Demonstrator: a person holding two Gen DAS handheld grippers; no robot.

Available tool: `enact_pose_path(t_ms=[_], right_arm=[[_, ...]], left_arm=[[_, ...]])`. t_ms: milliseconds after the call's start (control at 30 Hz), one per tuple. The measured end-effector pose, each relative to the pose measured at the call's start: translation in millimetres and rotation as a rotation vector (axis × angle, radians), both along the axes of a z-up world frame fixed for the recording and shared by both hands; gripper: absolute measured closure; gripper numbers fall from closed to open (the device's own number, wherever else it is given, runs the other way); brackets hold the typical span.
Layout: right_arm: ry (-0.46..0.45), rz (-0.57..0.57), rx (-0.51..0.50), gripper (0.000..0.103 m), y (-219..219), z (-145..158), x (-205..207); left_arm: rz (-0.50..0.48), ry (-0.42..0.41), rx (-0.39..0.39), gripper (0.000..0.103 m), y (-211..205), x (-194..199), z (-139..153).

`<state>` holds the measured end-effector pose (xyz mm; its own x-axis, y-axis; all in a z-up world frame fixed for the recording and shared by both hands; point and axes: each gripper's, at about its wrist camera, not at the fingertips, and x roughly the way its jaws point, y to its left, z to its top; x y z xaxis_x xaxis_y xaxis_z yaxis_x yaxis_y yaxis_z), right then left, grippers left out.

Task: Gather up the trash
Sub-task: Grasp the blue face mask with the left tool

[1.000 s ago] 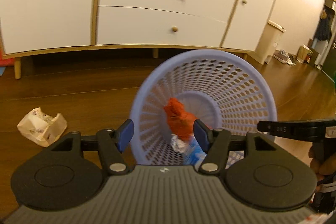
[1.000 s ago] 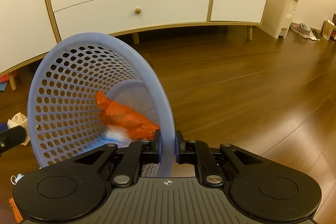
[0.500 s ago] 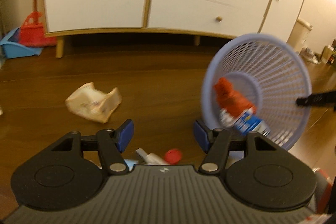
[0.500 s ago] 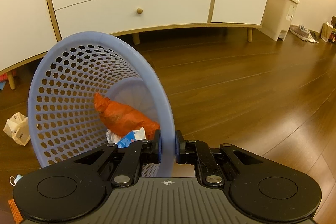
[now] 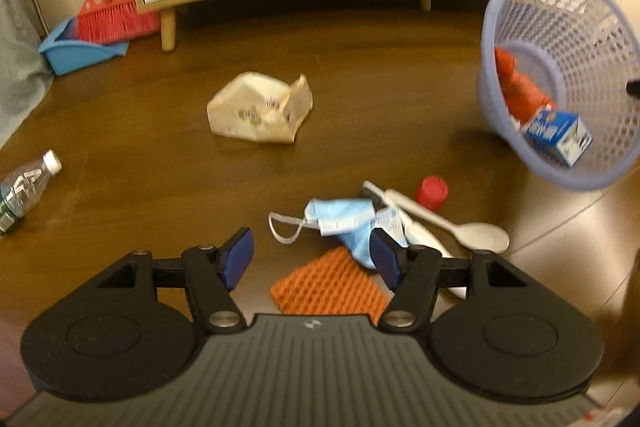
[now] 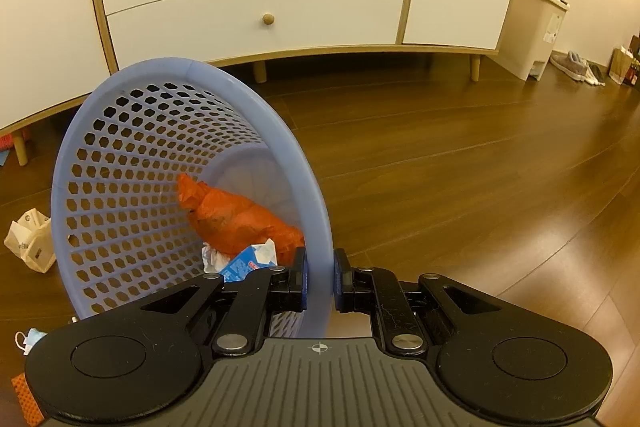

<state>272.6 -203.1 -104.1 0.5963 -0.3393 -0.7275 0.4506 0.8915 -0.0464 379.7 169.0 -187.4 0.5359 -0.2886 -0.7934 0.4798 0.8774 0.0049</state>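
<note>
Your right gripper (image 6: 319,283) is clamped on the tilted lavender basket's (image 6: 120,163) rim; your left gripper (image 5: 312,259) hangs spread wide above the blue face mask (image 5: 340,221). An orange net (image 5: 330,287) lies nearest.

text: none legible | blue carton (image 5: 558,135) and paper bag (image 5: 260,113): print blurred

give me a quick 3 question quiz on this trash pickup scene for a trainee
1. True or false: the left gripper is shut on the face mask.
2. What is the right gripper clamped on? A) the basket rim B) the spoon C) the plastic bottle
3. Fill in: the blue carton lies inside the ____.

Key: 1 false, it is open above the floor litter; 2 A; 3 basket.
</note>
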Motion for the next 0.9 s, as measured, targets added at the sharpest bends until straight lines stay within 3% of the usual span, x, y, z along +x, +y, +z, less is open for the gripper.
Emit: enact_pose_path(t_ms=[233, 533, 600, 667, 900], right_arm=[[0.000, 0.005, 0.001, 0.095, 0, -1, 0], [0.000, 0.000, 0.007, 0.095, -4, -4, 5], [0.002, 0.003, 0.006, 0.095, -2, -7, 5], [0.009, 0.011, 0.008, 0.095, 0, -9, 8], [0.012, 0.027, 0.020, 0.095, 3, -15, 16]], left_arm=[[-0.043, 0.077, 0.053, 0.042, -7, -7, -33], [-0.072, 0.101, 0.031, 0.043, -35, 5, -51], [-0.068, 0.114, 0.028, 0.044, -40, 8, -57], [-0.065, 0.124, 0.030, 0.053, -46, 10, -64], [-0.039, 0.129, 0.029, 0.061, -59, 23, -75]])
